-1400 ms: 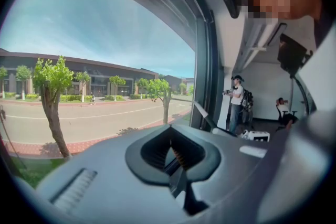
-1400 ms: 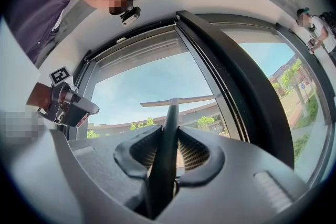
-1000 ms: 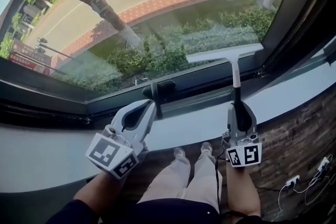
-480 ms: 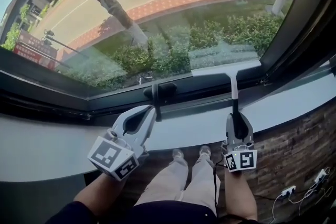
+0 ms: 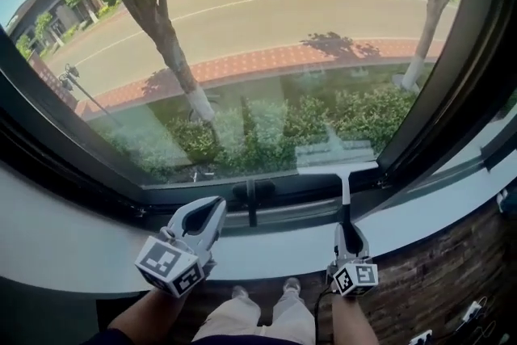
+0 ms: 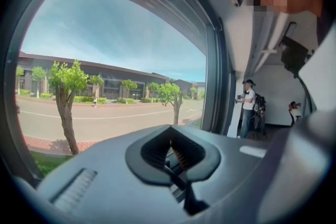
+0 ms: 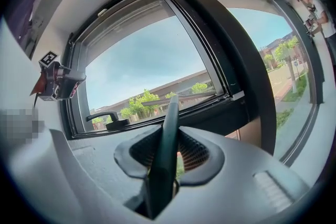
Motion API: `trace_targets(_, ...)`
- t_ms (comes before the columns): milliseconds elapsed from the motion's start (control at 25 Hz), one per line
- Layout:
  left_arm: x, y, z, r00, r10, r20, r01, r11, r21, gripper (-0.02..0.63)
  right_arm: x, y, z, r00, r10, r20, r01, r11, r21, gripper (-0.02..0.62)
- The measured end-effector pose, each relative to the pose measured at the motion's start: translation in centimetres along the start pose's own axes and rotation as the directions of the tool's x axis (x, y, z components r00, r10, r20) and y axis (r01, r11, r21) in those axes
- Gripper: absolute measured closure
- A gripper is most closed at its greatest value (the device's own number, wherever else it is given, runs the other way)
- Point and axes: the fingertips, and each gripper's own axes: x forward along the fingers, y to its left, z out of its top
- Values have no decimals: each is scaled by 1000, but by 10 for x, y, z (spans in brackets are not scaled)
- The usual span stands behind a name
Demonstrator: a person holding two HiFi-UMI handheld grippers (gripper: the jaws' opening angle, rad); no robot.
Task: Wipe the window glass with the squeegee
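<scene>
The window glass [image 5: 266,52] fills the upper head view, with a street and trees outside. The squeegee's pale blade [image 5: 338,168] lies along the bottom edge of the pane, its handle [image 5: 346,202] running down into my right gripper [image 5: 349,237], which is shut on it. In the right gripper view the dark handle [image 7: 167,139] stands clamped between the pads, and the blade [image 7: 178,98] shows against the glass. My left gripper [image 5: 208,214] hovers over the sill, left of the black window handle [image 5: 250,194]. Its jaws [image 6: 176,152] are shut with nothing held.
A white sill [image 5: 81,246] runs below the dark window frame [image 5: 477,69], with a brick wall [image 5: 436,287] under it. The person's legs [image 5: 258,319] are below. Other people [image 6: 247,107] stand further back in the room. The left gripper [image 7: 58,81] shows in the right gripper view.
The head view has tilted up, so more glass shows and both grippers sit lower. The squeegee blade has gone from tilted to level along the pane's bottom. The left gripper has drawn away from the window handle.
</scene>
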Motion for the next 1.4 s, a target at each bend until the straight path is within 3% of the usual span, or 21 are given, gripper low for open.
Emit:
trace_targets(120, 1, 13, 16, 999, 5, 47, -5, 1000, 4, 603, -4, -3, 26, 997, -39, 71, 42, 998, -42, 494)
trace_targets(280, -6, 32, 38, 993, -26, 119, 24, 1000, 14, 603, -11, 33, 85, 974, -26, 224, 52, 992, -111, 494)
trace_targets(520, -6, 59, 53, 976, -74, 203, 73, 997, 11, 603, -9, 75, 186, 902, 24, 431, 51, 985, -162, 494)
trace_targets(760, -13, 55, 95, 954, -123, 273, 105, 991, 78, 603, -19, 122, 307, 787, 131, 603, 15, 973, -231, 494)
trace_targets(1040, -9, 32, 151, 928, -130, 350, 79, 984, 157, 603, -11, 154, 422, 649, 290, 703, -42, 937, -348, 494)
trace_targets(1200, -9, 30, 165, 919, -133, 372, 69, 981, 179, 603, -2, 169, 465, 589, 346, 731, -49, 917, -395, 494)
trace_targets(1400, -14, 40, 177, 921, -109, 374, 38, 981, 192, 603, 11, 186, 496, 543, 383, 747, -65, 906, -417, 494)
